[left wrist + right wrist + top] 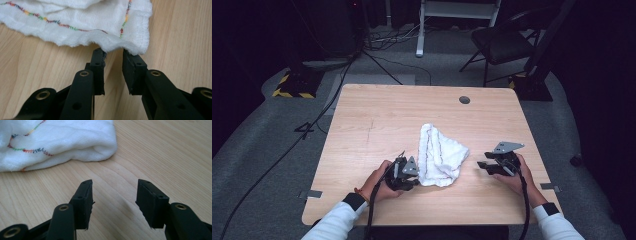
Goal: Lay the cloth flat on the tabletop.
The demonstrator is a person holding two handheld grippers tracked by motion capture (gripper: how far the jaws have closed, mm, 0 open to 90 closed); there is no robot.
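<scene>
A grey floor with cables and a black chair (502, 42) surrounds the wooden table (377, 120). On it a white cloth (439, 155) lies between both hand-held grippers. The left hand-held gripper (113, 56) has its tips at the cloth (82, 22) hem, though whether it pinches the hem I cannot tell. The right hand-held gripper (113, 192) stands released, near the cloth (57, 142).

White sleeves (337, 220) with dark cuffs. Black left gripper (113, 56) and right gripper (113, 190), brass-ringed holes, grey three-cornered plates on top. Black cables trail off both.

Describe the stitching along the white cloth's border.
Multicoloured zigzag thread on the cloth, clearest in the left gripper view.
</scene>
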